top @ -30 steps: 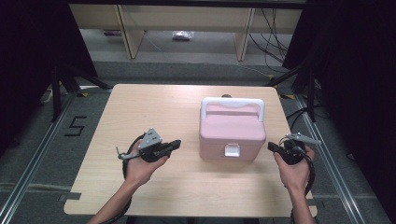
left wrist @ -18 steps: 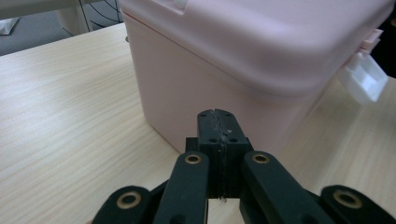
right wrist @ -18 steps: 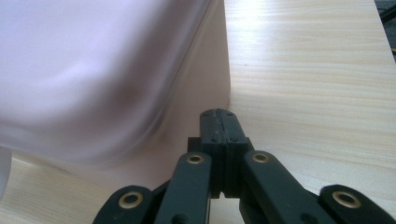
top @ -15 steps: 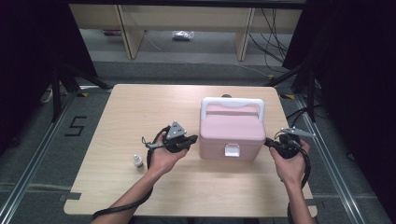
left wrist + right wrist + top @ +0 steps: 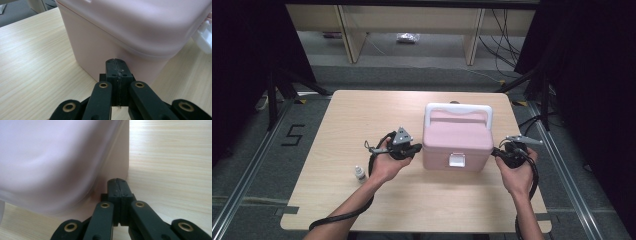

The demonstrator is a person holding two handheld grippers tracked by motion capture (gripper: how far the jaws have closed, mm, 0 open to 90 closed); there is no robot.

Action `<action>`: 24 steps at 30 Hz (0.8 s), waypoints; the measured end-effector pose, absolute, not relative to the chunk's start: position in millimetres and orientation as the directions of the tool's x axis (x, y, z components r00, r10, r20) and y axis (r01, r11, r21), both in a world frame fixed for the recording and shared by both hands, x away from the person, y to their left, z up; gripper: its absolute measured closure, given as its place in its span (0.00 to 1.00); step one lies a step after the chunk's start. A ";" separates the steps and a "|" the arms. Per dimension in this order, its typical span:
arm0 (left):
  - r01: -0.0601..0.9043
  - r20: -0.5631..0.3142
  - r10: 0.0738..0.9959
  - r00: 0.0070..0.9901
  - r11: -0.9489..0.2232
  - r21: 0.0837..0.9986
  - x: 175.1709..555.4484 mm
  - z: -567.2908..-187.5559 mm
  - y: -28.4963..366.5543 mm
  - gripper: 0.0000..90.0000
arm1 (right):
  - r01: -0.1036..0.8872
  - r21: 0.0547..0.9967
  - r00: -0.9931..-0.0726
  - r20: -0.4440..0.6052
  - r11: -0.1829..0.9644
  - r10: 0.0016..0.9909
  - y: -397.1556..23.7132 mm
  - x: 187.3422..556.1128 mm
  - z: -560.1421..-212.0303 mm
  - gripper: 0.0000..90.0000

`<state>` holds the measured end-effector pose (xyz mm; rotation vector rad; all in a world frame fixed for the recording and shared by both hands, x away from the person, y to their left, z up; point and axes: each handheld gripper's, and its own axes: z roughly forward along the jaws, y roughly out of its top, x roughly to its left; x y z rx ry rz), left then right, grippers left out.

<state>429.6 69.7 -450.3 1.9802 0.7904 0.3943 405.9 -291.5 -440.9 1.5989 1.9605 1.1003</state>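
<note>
Two grippers flank a pink lidded box [image 5: 457,137] that stands right of centre on the worktop [image 5: 337,115], its white handle [image 5: 458,108] up and its white front latch [image 5: 456,160] facing the person. The left gripper [image 5: 416,148] has its jaws pressed together with nothing between them, the tip just at the box's left wall; in the left gripper view that tip [image 5: 117,65] sits low against the pink side, under the lid's overhang. The right gripper [image 5: 498,152] is likewise pressed together and empty, its tip at the box's lower right corner. My reading: the step in hand is bracing the box from both sides, to slide or steady it. Next would come an even push from both tips, kept low so the box does not tip, or a move to the latch. A small white dropper bottle [image 5: 358,174] stands apart near the left forearm. On the floor left of the worktop a taped "5" [image 5: 295,135] can be read; the box shows no legible label
</note>
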 end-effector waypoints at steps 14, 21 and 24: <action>0.388 -0.004 0.686 0.727 -0.407 0.827 443.1 -440.9 104.1 1.00 | 0.648 0.755 -0.327 0.160 0.098 0.931 -257.5 422.3 -439.4 1.00; 0.410 -0.016 0.697 0.717 -0.404 0.818 450.0 -439.6 120.6 1.00 | 0.646 0.754 -0.359 0.165 0.117 0.919 -241.3 430.3 -439.2 1.00; 0.408 -0.007 0.702 0.712 -0.406 0.818 450.7 -439.4 124.4 1.00 | 0.648 0.751 -0.365 0.158 0.128 0.918 -236.4 432.2 -438.9 1.00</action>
